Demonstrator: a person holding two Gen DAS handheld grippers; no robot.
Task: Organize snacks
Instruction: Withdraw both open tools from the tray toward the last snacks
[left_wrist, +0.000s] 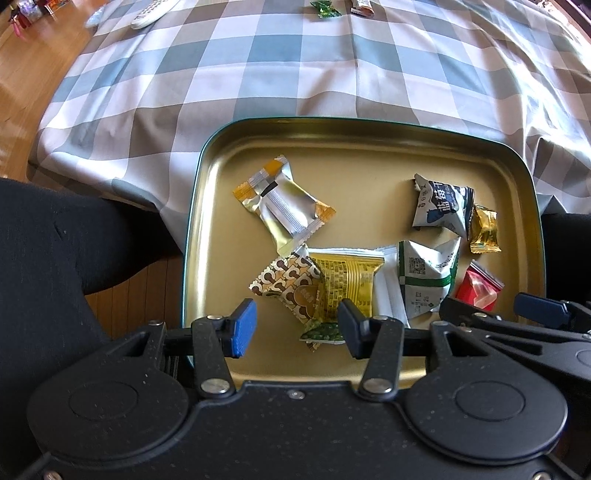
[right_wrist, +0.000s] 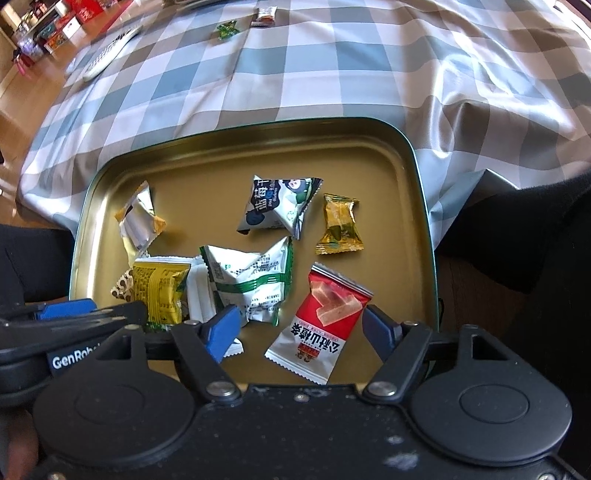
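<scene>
Right tool (right_wrist: 299, 330): jaws apart, gripping nothing | red snack packet (right_wrist: 325, 325) lay loose between them in gold tin (right_wrist: 417, 206) | left tool (left_wrist: 291, 326): half-open, empty, over tin | advice: lift right tool straight up, avoid snagging packet.

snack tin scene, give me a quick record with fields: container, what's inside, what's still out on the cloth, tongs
container: gold metal tin with green rim, on checked tablecloth
inside: red-and-white packet, white-and-green packet, yellow packet, blue-and-white packet, gold candy
still out: green candy, small brown-and-white packet
left tongs: open
right tongs: open, red-and-white packet lying between
</scene>
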